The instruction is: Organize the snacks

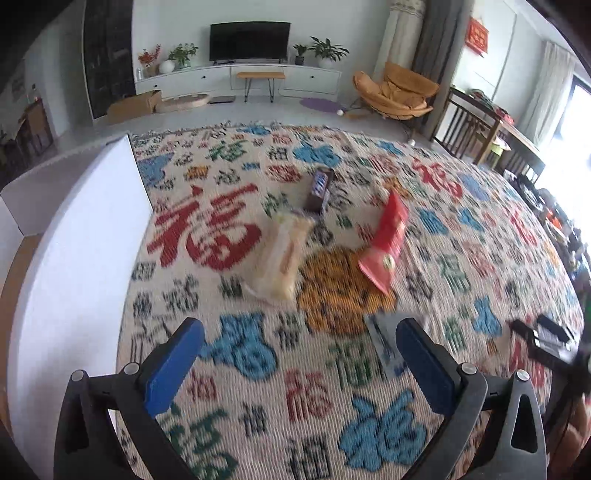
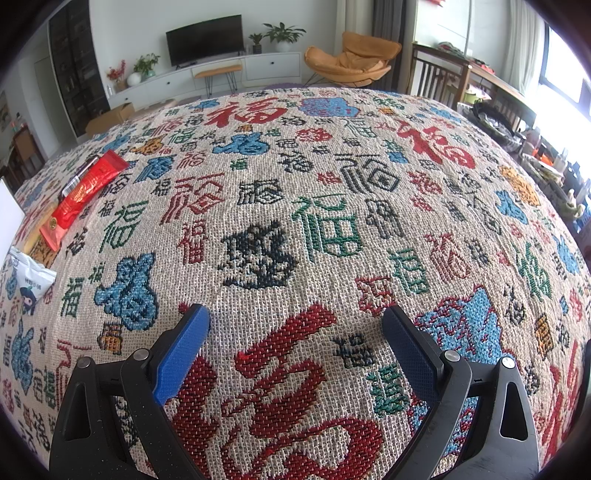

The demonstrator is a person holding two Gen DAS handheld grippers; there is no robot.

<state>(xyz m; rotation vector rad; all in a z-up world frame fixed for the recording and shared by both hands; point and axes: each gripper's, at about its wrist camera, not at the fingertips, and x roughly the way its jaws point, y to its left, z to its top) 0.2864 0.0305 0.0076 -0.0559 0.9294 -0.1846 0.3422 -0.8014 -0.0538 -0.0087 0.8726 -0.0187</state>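
Both tongs (image 1: 299, 354) (image 2: 295, 349) agape (empty), white box (image 1: 74, 258) beside snacks (image 1: 277, 254)

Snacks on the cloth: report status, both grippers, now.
Left gripper open, empty. Right gripper open, empty. Red packet, pale packet, brown bar, white pouch loose on cloth. White box left; path unobstructed.

Place: a home living room.
Screen: a flat television (image 1: 249, 41) on a long white media cabinet (image 1: 236, 79) against the far wall.
Greenery: potted plants (image 1: 327, 50) on the cabinet beside the screen.
Seating: an orange lounge chair (image 2: 351, 61) near grey curtains (image 1: 436, 37).
Decor: a red hanging ornament (image 1: 479, 35) on the wall.
Worktop: covered by a woven cloth (image 2: 295, 221) patterned with coloured characters.
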